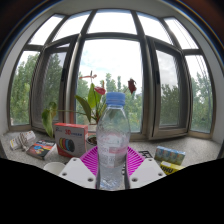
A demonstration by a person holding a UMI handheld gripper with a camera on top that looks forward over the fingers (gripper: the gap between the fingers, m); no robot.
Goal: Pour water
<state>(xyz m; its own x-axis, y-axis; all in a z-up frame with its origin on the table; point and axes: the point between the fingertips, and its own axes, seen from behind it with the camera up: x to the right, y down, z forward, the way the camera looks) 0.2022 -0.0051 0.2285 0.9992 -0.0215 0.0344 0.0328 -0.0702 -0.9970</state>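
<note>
Between my gripper's (113, 172) fingers stands the water bottle (113, 140), blue cap on; whether both pads press it, cannot tell. Grasp step, I judge; next needs lifting and tilting over a container, none clearly seen. Left, a pink box (70, 139); beyond, flowers (97, 95), bay window (120, 65).

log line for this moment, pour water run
stage: at bottle | gripper: fingers either side of water bottle, grip unclear | bottle: upright, blue cap on | background: potted plant, pink box, bay window
</note>
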